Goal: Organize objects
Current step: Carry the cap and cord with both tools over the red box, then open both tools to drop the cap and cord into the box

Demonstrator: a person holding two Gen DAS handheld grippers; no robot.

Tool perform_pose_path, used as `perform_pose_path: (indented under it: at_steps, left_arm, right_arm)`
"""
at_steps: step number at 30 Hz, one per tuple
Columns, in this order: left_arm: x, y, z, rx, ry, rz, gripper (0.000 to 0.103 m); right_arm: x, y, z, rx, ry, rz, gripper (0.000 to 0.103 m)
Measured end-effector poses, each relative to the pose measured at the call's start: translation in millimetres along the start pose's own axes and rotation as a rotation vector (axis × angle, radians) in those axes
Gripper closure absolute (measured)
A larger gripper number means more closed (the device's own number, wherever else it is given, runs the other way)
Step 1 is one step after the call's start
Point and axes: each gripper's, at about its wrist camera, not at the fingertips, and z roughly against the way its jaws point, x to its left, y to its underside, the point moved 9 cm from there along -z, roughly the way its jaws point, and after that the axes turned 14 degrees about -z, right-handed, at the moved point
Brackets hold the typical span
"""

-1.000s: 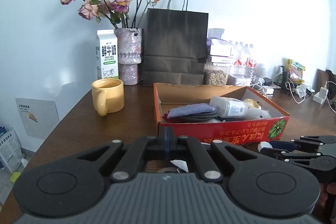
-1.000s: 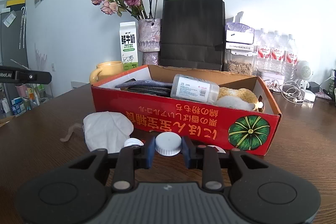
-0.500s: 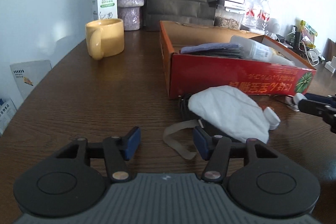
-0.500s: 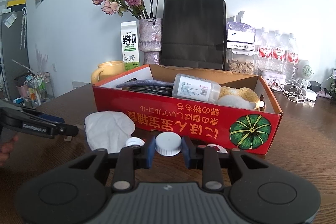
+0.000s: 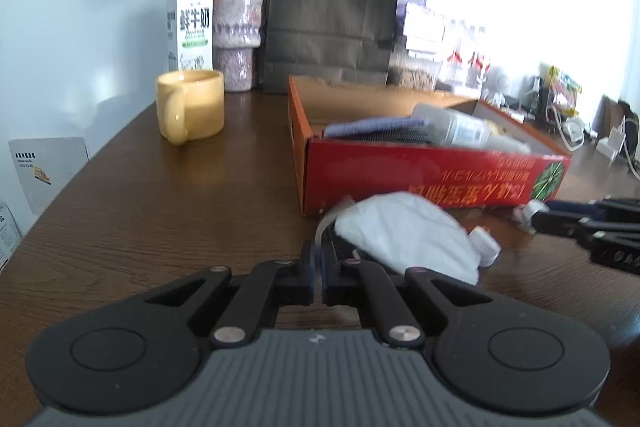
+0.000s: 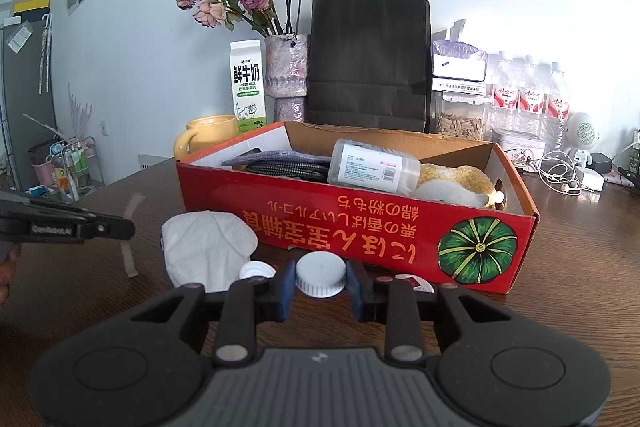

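Note:
A white face mask point(image 5: 404, 235) lies on the brown table in front of the red cardboard box point(image 5: 432, 179). My left gripper point(image 5: 319, 269) is shut on the mask's beige strap point(image 5: 325, 227), which rises from between its fingers. In the right wrist view the mask point(image 6: 206, 243) lies at the left, with its strap point(image 6: 129, 247) pulled up by the left gripper point(image 6: 120, 229). My right gripper point(image 6: 320, 281) is shut on a white bottle cap point(image 6: 321, 273) just above the table. A second small white cap point(image 6: 256, 271) lies beside the mask.
The box point(image 6: 360, 227) holds a clear bottle point(image 6: 374, 167), a dark cloth point(image 6: 280, 163) and a plush toy point(image 6: 456, 183). A yellow mug point(image 5: 190, 105), milk carton point(image 5: 190, 23), flower vase point(image 5: 238, 31) and black paper bag point(image 5: 330, 19) stand behind. Cables and chargers point(image 6: 568, 175) lie at the right.
My left gripper has closed on the mask's strap and lifted it; half a second ago it was open before the strap. My right gripper has stayed still with the cap.

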Motion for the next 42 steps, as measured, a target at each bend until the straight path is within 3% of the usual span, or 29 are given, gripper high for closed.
perform_pose_path:
  at_steps: [10,25,33,42]
  left_arm:
    - [-19,-51,17,-0.12,0.009,-0.029,0.099]
    - [-50,-127,-21,-0.228,0.06,-0.047,0.099]
    - [-48,-149,-68,-0.214,0.063,-0.019,0.099]
    - [-39,-148,-116,-0.154,0.062,0.013,0.099]
  right_arm:
    - [0,-12,6,-0.049,-0.007,-0.003,0.076]
    - [-17,-92,-18,-0.158,0.044,0.023,0.076]
    - [-37,-124,-52,-0.173,0.071,0.004,0.076]
    - [-65,-126,-89,-0.14,0.08,-0.054,0.076]
